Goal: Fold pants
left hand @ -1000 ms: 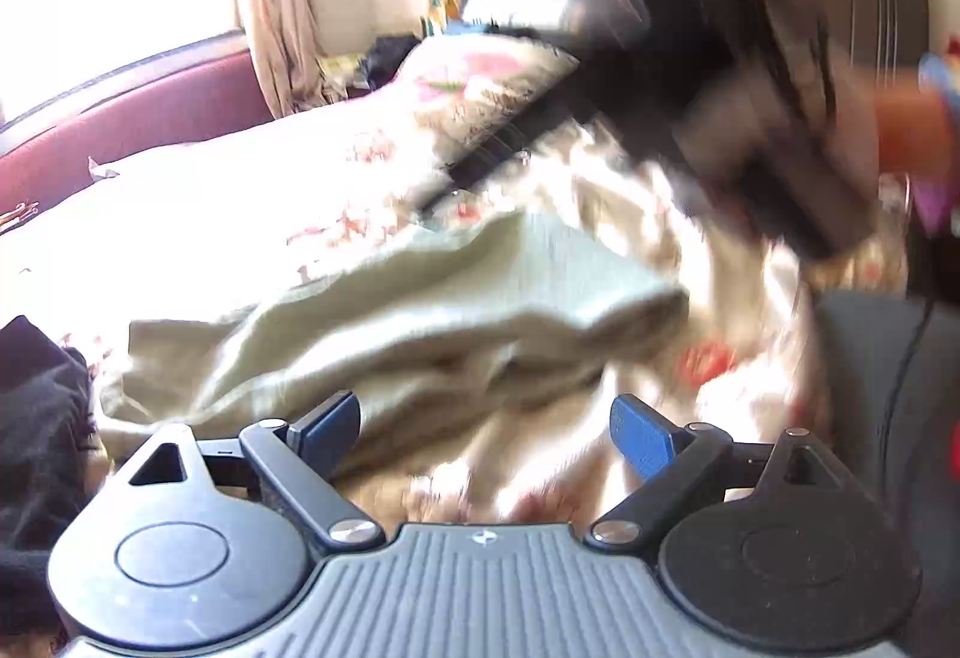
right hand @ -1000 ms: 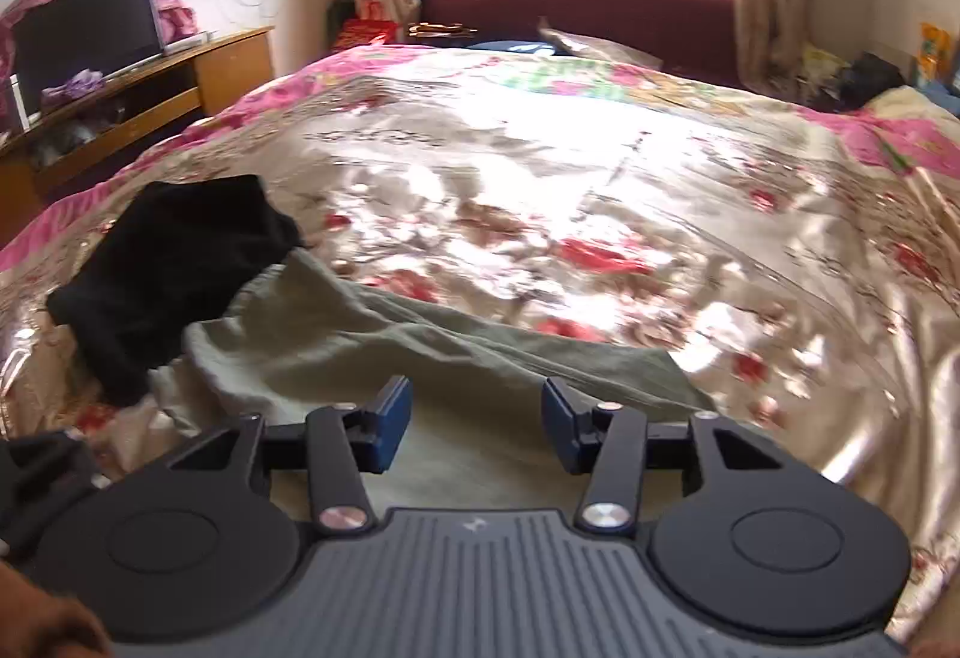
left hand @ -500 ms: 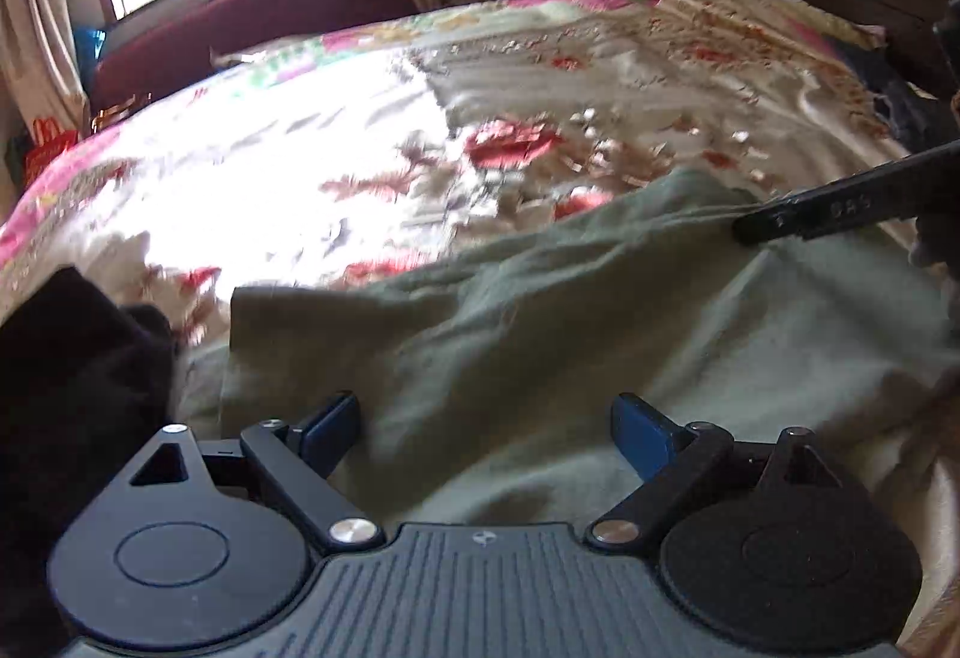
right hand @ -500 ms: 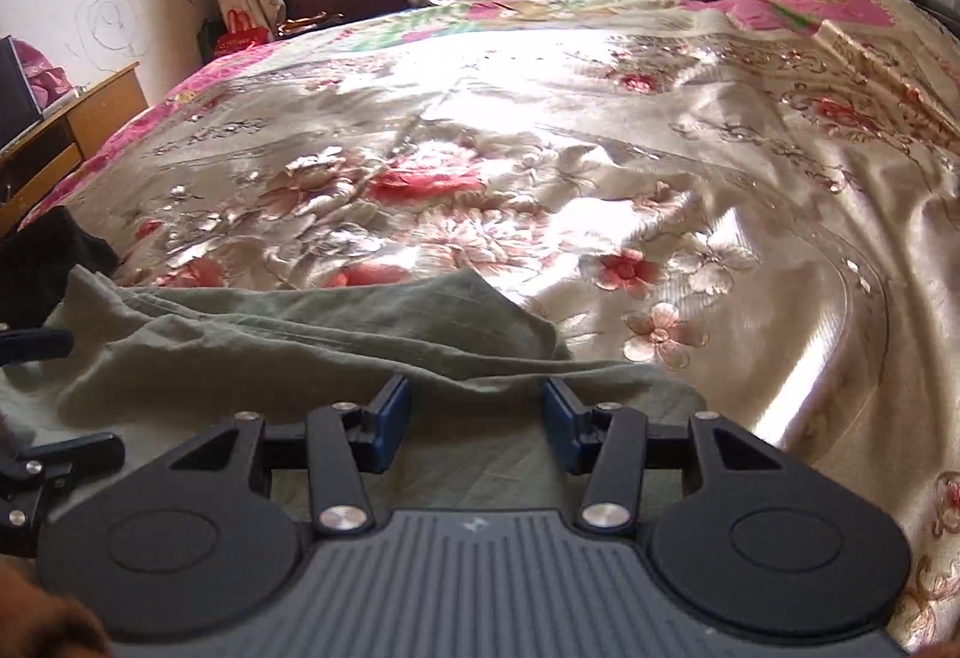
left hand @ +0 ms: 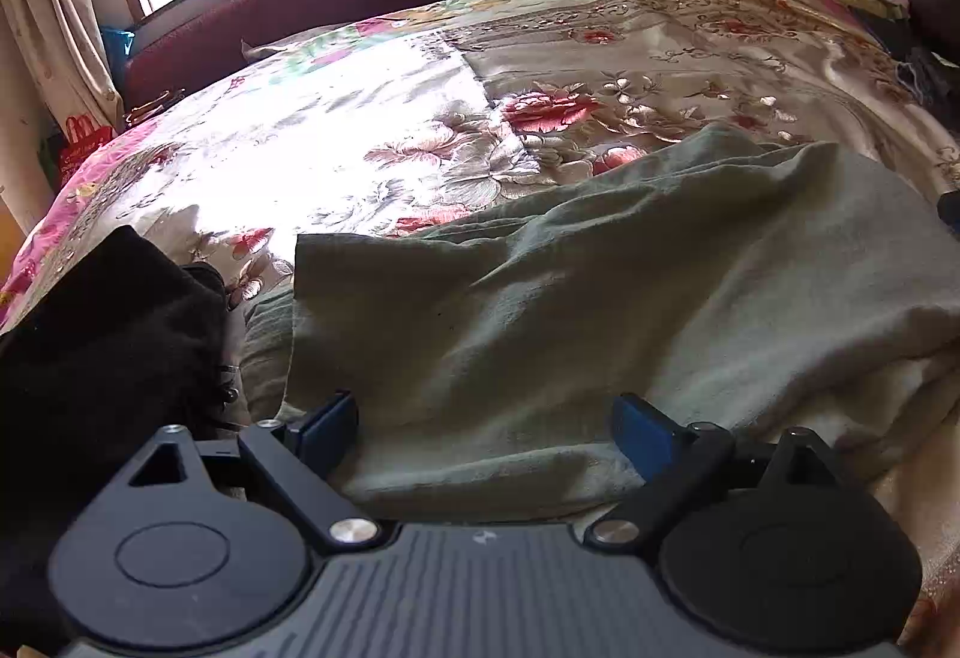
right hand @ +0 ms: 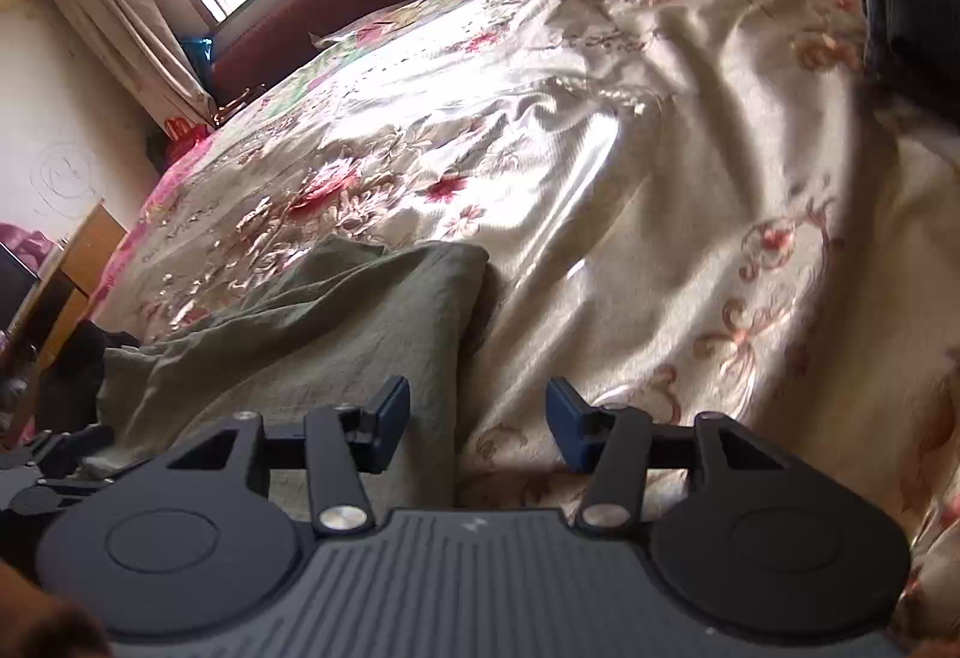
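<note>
Fingers: left gripper (left hand: 483, 433) wide apart, empty, over crumpled green pants (left hand: 600, 298) on floral bedspread (left hand: 360, 147); right gripper (right hand: 478, 421) opening, empty, at their edge; risk: pinching slippery bedspread with the cloth.

Grey-green pants (left hand: 600, 298), floral cream bedspread (left hand: 372, 129), black garment (left hand: 102, 334), blue-padded claws

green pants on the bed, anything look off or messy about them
Yes. The green pants lie rumpled on the floral bedspread, one flap turned over with an uneven edge, not squared. A black garment sits bunched against their left end.
</note>
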`<state>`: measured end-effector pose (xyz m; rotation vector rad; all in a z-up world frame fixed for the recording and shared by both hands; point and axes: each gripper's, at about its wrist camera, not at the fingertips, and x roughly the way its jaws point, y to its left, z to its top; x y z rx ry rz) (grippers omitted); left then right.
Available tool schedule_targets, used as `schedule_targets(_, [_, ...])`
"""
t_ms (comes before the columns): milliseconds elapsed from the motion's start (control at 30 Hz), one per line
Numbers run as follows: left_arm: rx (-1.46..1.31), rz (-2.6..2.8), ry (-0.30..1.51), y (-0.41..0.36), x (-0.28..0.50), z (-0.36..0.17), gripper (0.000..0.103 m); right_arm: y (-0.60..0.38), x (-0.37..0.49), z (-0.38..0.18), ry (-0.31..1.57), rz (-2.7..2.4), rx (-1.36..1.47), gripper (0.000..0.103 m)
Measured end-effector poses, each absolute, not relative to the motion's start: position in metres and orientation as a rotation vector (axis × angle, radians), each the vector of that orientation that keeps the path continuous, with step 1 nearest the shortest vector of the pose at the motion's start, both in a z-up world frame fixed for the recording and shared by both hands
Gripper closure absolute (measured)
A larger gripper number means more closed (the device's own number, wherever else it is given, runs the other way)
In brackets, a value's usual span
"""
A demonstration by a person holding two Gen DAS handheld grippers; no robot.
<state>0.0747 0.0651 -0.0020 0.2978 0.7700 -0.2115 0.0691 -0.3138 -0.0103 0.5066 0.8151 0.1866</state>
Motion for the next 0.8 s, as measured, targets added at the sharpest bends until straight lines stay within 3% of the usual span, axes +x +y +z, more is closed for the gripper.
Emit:
schedule_targets(300, [0.354, -0.205, 0.798, 0.058, 0.078, 0.001, 0.000, -0.313, 0.085, -0.033, 0.865, 0.352, 0.717, 0.052])
schedule_targets(367, [0.354, -0.202, 0.805, 0.056, 0.081, 0.000, 0.000, -0.313, 0.100, -0.042, 0.876, 0.375, 0.783, 0.080])
schedule_targets(433, [0.346, -0.194, 0.816, 0.055, 0.083, -0.001, 0.000, -0.303, 0.112, -0.047, 0.897, 0.374, 0.790, 0.095])
schedule_targets(800, [0.337, -0.325, 0.812, 0.006, 0.066, 0.007, 0.000, -0.358, 0.083, -0.036, 0.776, 0.247, 0.864, 0.100])
